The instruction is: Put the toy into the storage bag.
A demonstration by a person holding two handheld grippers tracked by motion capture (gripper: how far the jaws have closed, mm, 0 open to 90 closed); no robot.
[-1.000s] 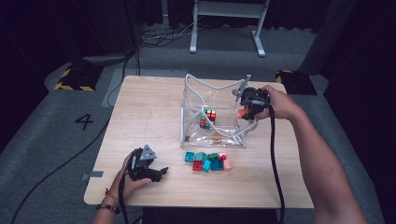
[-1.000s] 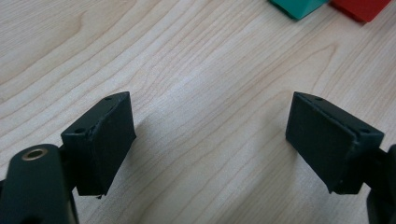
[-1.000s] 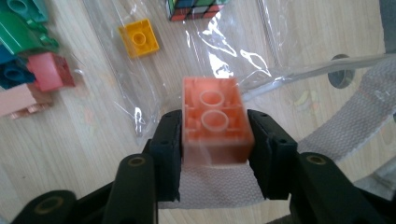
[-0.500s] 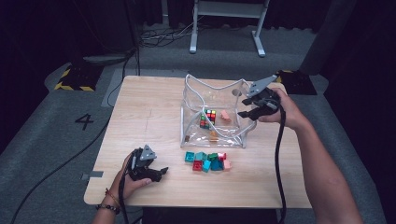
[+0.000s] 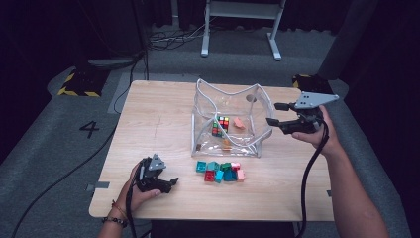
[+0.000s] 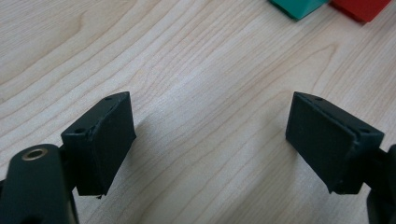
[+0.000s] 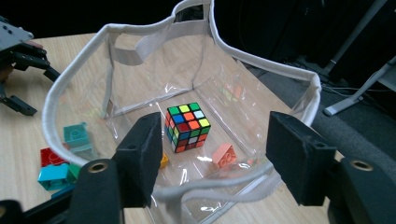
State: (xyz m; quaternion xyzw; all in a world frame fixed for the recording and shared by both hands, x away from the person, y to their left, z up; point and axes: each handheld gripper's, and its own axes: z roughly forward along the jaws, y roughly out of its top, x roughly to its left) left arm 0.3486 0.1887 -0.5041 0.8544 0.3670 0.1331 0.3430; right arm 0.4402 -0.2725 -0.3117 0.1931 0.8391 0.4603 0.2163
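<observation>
A clear bag with a white rim (image 5: 233, 94) stands open at the table's middle. Inside it lie a colourful puzzle cube (image 5: 221, 126), a salmon brick (image 5: 239, 123) and an orange brick (image 5: 227, 144). My right gripper (image 5: 274, 114) hovers just right of the bag and points at it; its jaws have just been opening and stand open with nothing between them. In the right gripper view the cube (image 7: 187, 126) and salmon brick (image 7: 224, 155) lie beyond the jaws. My left gripper (image 5: 170, 185) rests open on the table near the front left, empty (image 6: 210, 135).
A cluster of several teal, red, green and pink bricks (image 5: 221, 171) lies in front of the bag. The wooden table (image 5: 158, 119) ends close behind the left hand. A metal stand (image 5: 240, 29) and cables are on the floor beyond the table.
My right gripper pulled back to the right, away from over the bag, and its jaws opened. The salmon brick seen at its jaws now lies inside the bag. The left gripper stayed put.
</observation>
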